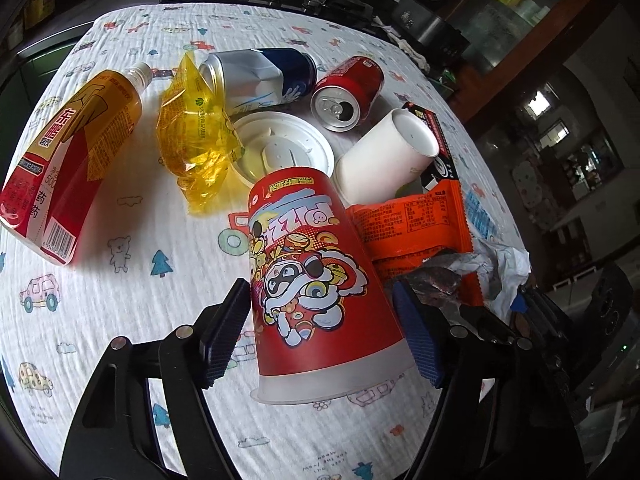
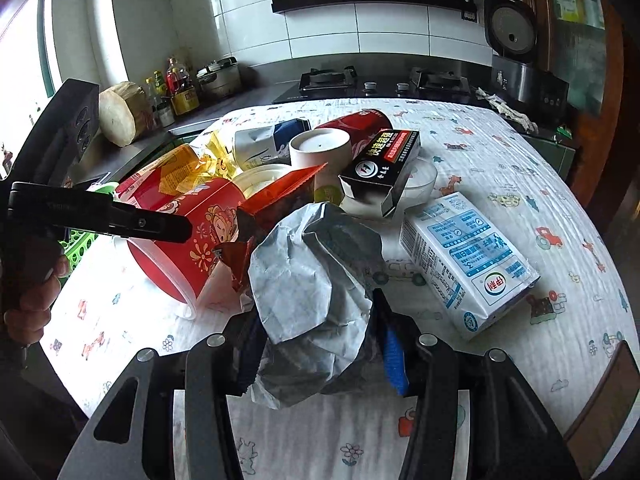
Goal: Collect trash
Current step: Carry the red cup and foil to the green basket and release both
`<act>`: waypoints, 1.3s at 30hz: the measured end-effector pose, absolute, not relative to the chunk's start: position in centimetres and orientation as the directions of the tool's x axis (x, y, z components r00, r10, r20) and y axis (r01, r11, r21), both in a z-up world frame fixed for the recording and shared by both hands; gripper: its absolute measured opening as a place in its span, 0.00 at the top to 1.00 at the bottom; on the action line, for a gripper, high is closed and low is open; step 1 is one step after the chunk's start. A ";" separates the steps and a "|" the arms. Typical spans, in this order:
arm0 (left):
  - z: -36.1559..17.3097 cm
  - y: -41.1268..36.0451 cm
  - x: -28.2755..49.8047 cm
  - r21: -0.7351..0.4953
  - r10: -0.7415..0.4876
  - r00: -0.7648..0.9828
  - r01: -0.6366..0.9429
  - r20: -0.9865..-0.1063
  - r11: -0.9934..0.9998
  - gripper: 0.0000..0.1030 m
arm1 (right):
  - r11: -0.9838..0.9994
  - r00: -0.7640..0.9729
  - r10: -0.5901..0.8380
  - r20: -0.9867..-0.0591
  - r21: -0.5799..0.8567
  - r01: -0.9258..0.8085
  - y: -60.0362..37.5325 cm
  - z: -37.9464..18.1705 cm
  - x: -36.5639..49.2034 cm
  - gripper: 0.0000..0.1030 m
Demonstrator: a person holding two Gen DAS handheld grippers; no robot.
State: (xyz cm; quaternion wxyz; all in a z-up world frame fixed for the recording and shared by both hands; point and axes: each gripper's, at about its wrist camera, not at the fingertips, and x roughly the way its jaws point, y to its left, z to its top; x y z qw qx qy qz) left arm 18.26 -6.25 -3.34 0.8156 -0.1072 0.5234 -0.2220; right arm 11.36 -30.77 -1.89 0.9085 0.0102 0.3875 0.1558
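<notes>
Only the right wrist view shows right fingers [image 2: 320, 344] clenching crumpled paper [image 2: 316, 280].

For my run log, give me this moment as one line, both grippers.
left gripper: jaws around red printed paper cup lying on table | right gripper: shut on crumpled grey-white wrapper | stage: grasping trash

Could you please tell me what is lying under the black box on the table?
The black box rests on a white paper cup lying on its side and a shallow white bowl. Whatever else is beneath it is covered.
</notes>
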 end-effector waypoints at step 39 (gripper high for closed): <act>-2.4 33.6 15.6 -0.335 -0.079 0.608 -0.320 -0.790 0.886 0.31 | 0.740 0.520 0.581 -0.627 0.142 -0.657 -3.1 6.4 15.8 0.53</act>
